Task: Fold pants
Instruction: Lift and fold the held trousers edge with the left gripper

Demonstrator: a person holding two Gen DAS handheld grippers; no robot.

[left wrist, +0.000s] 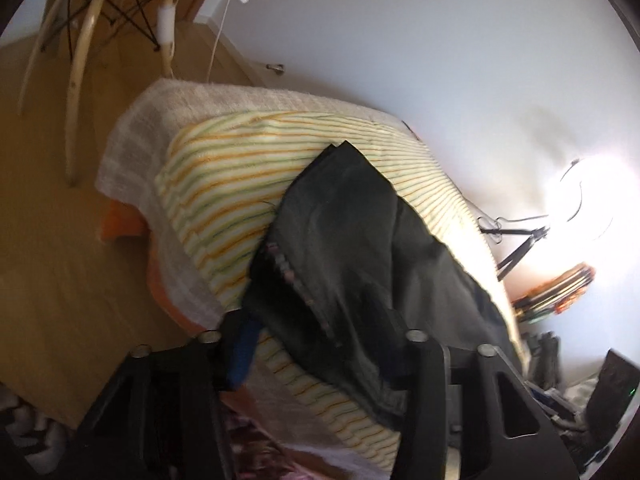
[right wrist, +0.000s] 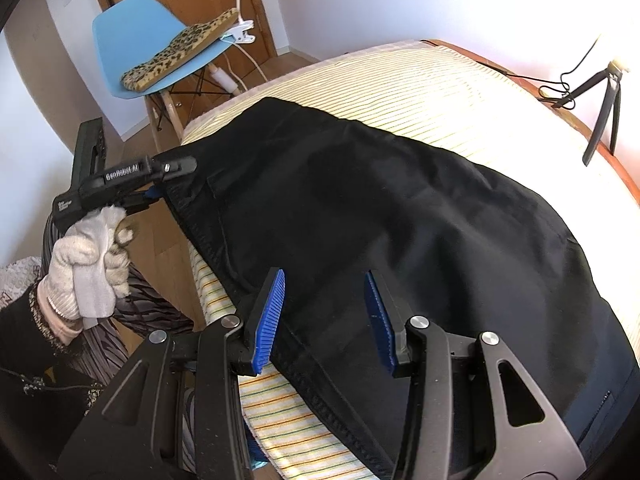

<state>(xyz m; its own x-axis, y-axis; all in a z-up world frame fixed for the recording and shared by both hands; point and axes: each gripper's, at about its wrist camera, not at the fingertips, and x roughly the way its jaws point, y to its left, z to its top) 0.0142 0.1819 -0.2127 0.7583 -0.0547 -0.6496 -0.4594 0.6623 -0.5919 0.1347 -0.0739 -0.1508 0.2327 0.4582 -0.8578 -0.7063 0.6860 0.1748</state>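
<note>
Black pants (right wrist: 380,216) lie spread over a striped blanket (right wrist: 440,96) on a bed. My right gripper (right wrist: 324,320) is open, its blue pads either side of the pants' waistband edge near the bed's front. My left gripper (right wrist: 160,192), held in a gloved hand, is shut on the waistband corner at the bed's left edge. In the left wrist view the pants (left wrist: 360,248) drape over the left gripper (left wrist: 316,344), hiding its right finger; the blue left pad (left wrist: 244,348) shows beside the cloth.
A blue chair (right wrist: 152,40) with a leopard-print cushion stands by a wooden door behind the bed. A small tripod (right wrist: 604,104) stands at the bed's far right. A bright lamp (left wrist: 592,200) and clutter lie past the bed. Wooden floor (left wrist: 60,260) lies at left.
</note>
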